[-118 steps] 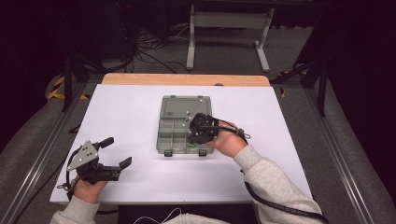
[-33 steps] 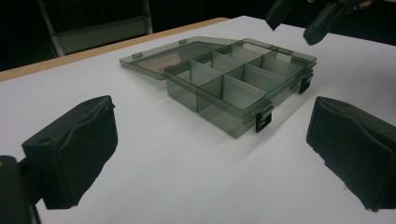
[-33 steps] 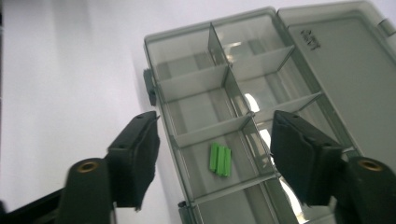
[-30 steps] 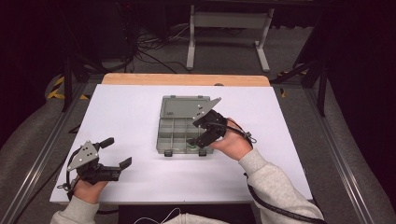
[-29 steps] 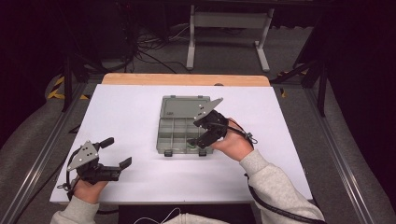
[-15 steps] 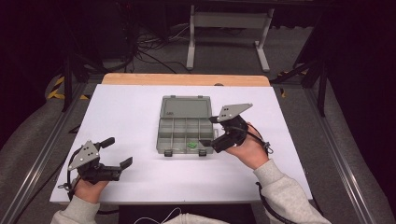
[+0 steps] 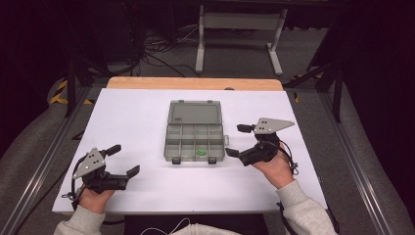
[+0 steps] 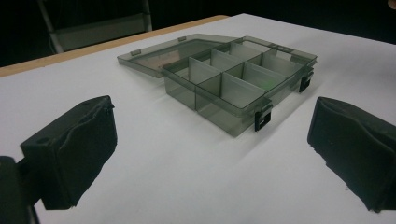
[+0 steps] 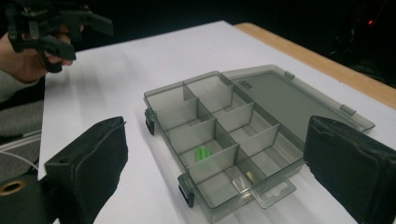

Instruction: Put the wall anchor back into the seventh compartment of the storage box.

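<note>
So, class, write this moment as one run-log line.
organiser box: lid open flat | green piece: in front-row compartment | right gripper: jaws just opening, empty, right of box | left gripper: open, empty

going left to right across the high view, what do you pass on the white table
left tongs → open box with a green piece in a front compartment → right tongs

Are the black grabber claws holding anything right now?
No. The left gripper and right gripper are both open and empty. The small green piece lies in the grey-green clear plastic compartment box.
</note>
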A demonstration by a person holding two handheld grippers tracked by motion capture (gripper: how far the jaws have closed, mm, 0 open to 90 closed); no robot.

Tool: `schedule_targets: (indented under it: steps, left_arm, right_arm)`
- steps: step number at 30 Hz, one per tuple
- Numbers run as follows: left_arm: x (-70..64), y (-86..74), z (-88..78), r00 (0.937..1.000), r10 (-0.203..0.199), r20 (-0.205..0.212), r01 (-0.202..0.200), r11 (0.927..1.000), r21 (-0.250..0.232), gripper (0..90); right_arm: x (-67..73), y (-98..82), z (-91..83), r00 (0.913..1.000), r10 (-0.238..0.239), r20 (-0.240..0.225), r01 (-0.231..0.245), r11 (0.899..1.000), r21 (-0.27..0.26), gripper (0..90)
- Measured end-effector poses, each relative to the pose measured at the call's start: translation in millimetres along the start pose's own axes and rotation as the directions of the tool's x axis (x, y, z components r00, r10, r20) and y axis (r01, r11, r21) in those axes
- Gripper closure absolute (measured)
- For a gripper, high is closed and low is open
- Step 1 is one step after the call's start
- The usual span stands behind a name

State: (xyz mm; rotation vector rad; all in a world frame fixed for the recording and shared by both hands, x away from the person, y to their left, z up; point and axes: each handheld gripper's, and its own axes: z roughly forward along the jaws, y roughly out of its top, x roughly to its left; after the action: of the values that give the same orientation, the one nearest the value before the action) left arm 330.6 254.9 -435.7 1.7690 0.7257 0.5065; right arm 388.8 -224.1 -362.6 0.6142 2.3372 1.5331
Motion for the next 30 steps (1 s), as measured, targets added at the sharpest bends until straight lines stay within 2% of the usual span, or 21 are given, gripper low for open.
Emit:
schedule_targets:
  steps: [3,5,7,12,14,17,20,22,25,30]
  left_arm:
    - [-0.1,-0.1,0.1,1.0000,-0.002,-0.001,0.002,1.0000,-0.007,2.1]
    - [-0.1,-0.2,0.0,1.0000,-0.003,-0.003,0.003,1.0000,-0.009,2.1]
    - [-0.3,0.1,-0.3,1.0000,0.000,-0.001,0.000,1.0000,-0.005,2.1]
    - [-1.2,0.8,-0.9,1.0000,0.009,0.002,-0.009,0.9999,-0.007,1.8]
    - [-1.5,0.8,-0.7,1.0000,0.009,0.002,-0.009,0.9999,-0.014,1.8]
    - [-1.4,0.8,-1.0,0.9999,0.011,0.002,-0.011,0.9999,-0.013,1.8]
    - [-1.3,-1.7,-0.9,0.9999,0.011,0.002,-0.011,0.9999,-0.002,1.6]
    - [-1.3,-2.9,-0.5,1.0000,0.008,0.000,-0.008,1.0000,0.002,1.6]
    - [-1.3,-5.4,0.3,0.9999,0.013,0.001,-0.013,0.9998,0.015,1.6]
    - [-0.1,-10.1,-0.3,0.9999,0.011,-0.010,-0.011,0.9999,0.005,1.8]
  right_arm:
    - [-1.2,-11.9,-8.8,0.9997,0.012,0.020,-0.011,0.999,-0.053,5.3]
    - [-1.5,-14.2,-10.2,0.9997,0.013,0.022,-0.011,0.998,-0.060,5.3]
    - [-1.5,-24.3,-16.2,0.9990,0.012,0.043,-0.008,0.996,-0.091,4.8]
    - [-2.3,-40.7,-21.8,0.9970,0.026,0.073,-0.017,0.993,-0.118,4.4]
    - [-3.8,-51.9,-25.5,0.9941,0.040,0.100,-0.027,0.992,-0.124,4.2]
    - [-5.6,-59.5,-29.4,0.9915,0.052,0.119,-0.036,0.990,-0.135,4.1]
    - [-5.2,-72.9,-35.2,0.9837,0.032,0.177,-0.010,0.992,-0.127,4.0]
    - [-5.0,-75.5,-35.5,0.9834,0.032,0.179,-0.009,0.992,-0.128,3.9]
    - [-6.4,-88.9,-36.3,0.9813,0.026,0.191,-0.003,0.993,-0.117,3.5]
    - [-5.7,-92.7,-35.6,0.9803,0.028,0.196,-0.003,0.992,-0.127,3.5]
